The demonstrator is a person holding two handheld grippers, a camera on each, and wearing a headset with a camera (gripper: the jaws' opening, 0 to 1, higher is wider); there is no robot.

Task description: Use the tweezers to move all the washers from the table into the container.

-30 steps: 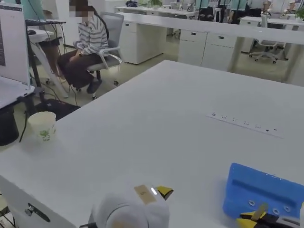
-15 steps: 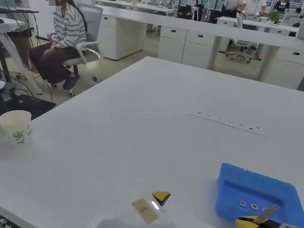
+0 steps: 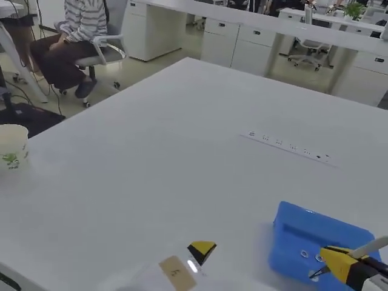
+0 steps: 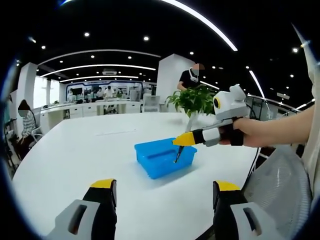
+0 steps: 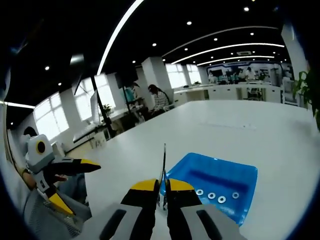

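Around the blue container (image 3: 310,222) the white table (image 3: 182,139) lies bare, with open surface to its left and beyond it. Past the container, well apart from it, a socket strip (image 3: 290,145) is set flush in the tabletop. A paper cup (image 3: 11,145) stands far to the container's left, near the table's edge. Farther off the same way, off the table, a seated person (image 3: 79,27) occupies a chair.

The right gripper (image 5: 163,186) hangs over the container's near side, its jaws clenched on the tweezers (image 5: 164,162). The right gripper view shows several washers (image 5: 211,195) in a row on the container's floor, just beside the tweezers. In the head view that gripper partly hides them. The left gripper view shows the tweezers' tip dipping inside the container's rim, a hand (image 4: 250,132) behind the tool and a plant (image 4: 192,100) beyond the container; contact with the floor cannot be told.

The left gripper (image 4: 166,184) is released, its jaws wide apart, and sits well left of the container above bare table.
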